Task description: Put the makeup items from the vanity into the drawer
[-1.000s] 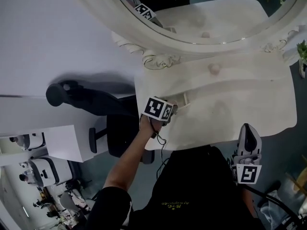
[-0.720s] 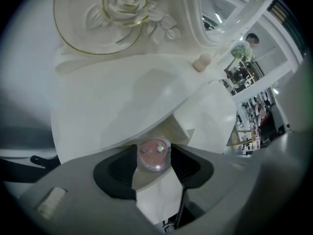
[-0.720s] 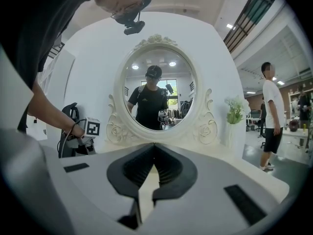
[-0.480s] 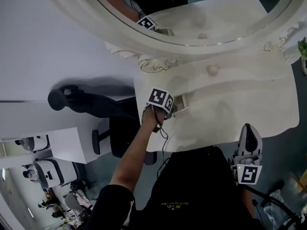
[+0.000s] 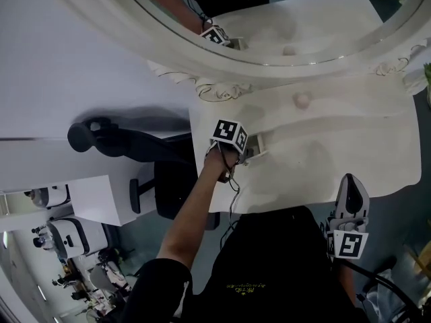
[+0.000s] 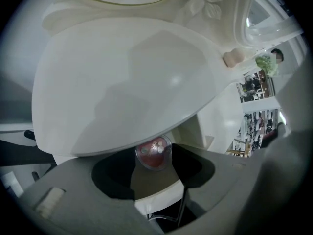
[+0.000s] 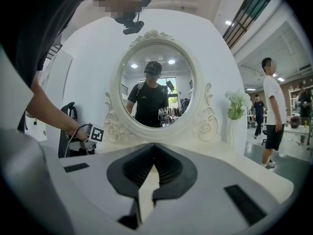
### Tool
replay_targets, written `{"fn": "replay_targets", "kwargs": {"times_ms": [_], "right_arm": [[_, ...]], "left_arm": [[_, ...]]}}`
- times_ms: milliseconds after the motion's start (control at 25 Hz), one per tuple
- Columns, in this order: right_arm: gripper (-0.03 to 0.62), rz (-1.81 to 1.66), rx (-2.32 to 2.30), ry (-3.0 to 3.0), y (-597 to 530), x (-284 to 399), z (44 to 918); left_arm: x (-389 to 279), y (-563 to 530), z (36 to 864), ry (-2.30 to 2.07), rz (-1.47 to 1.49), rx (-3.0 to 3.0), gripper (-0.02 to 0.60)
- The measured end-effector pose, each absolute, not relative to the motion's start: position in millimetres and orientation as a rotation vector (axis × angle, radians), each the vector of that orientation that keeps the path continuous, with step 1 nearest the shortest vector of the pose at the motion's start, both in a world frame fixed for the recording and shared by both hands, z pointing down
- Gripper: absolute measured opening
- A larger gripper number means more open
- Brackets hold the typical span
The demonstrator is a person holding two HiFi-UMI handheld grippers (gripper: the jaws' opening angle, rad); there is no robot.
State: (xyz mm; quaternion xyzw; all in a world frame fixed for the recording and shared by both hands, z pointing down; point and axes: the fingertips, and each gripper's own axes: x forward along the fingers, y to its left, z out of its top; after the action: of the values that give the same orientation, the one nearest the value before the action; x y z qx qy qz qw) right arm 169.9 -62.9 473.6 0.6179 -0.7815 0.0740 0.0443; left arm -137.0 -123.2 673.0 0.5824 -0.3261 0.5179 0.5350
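My left gripper (image 5: 250,151) is at the left end of the white vanity (image 5: 337,140), by a small open drawer (image 5: 260,142) under the top. In the left gripper view a round red compact (image 6: 153,153) with a clear lid sits between the fingertips, just below the vanity's edge. Both pads still touch it while the jaws are opening. A small beige round item (image 5: 301,100) lies on the vanity top near the mirror. My right gripper (image 5: 351,180) hovers at the vanity's front right edge, shut and empty.
An oval mirror (image 5: 283,19) in a carved white frame stands at the back of the vanity. A black office chair (image 5: 135,143) stands left of it. A plant (image 7: 235,106) is on the right end, and a person (image 7: 271,116) stands beyond.
My left gripper has edged right and a little toward the mirror, closer to the drawer. The right gripper has stayed put.
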Motion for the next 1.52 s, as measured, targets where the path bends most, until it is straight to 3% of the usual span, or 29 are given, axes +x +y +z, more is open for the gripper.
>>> {"fn": "replay_targets", "kwargs": {"times_ms": [360,720,1520], "right_arm": [[0.002,0.206,1.875,-2.406,-65,166,472],[0.002,0.194,1.868,-2.407,-66,163,471],[0.002,0.033,1.805,-2.473,-44,133,430]], "left_arm": [[-141,-112,677,-0.732,1.375,1.320,0.261],[-128,-123,657,-0.736,1.281,1.431,0.259],[-96,-71,419,-0.973,0.744,2.127,0.233]]}}
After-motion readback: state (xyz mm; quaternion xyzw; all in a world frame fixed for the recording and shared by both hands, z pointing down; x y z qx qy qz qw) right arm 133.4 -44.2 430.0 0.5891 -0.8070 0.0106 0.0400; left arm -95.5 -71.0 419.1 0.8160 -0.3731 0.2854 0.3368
